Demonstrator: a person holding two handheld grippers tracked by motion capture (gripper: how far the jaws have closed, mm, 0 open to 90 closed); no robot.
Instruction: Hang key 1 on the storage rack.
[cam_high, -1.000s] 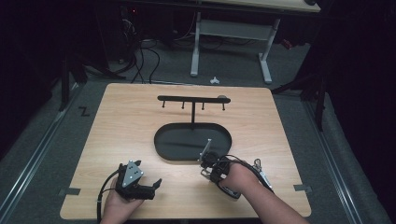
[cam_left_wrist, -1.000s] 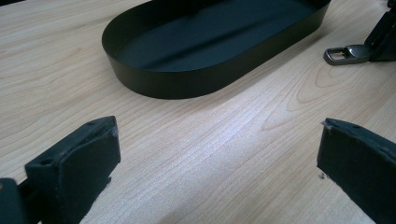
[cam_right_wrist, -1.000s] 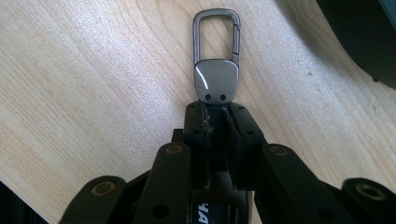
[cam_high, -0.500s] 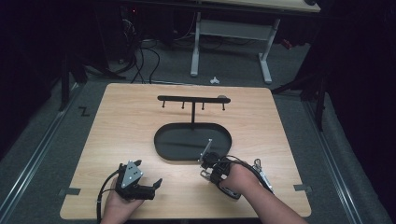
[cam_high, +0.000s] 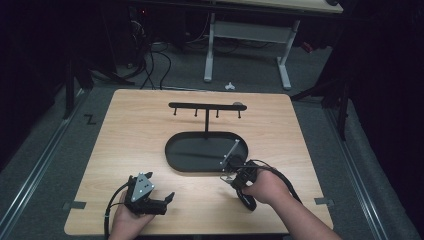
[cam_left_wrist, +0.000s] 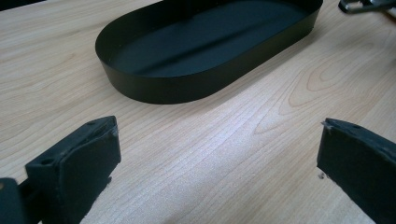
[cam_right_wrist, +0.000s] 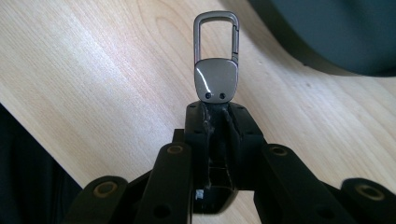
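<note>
A wooden bench (cam_high: 140, 145) carries a black oval tray (cam_high: 200, 162) with a hook rack (cam_high: 206, 106) rising from it; left gripper (cam_left_wrist: 217, 158) rests near the front edge, jaws wide; right gripper (cam_right_wrist: 217, 121) – jaws clamped on a metal keychain clip (cam_right_wrist: 215, 70) – sits beside the tray

A light wooden table (cam_high: 140, 140) with rounded corners carries a black oval tray (cam_high: 192, 161) just right of its centre; a black T-shaped rack (cam_high: 206, 107) with small hanging pegs rises from the tray's 12 o'clock end, its crossbar toward the far edge
</note>
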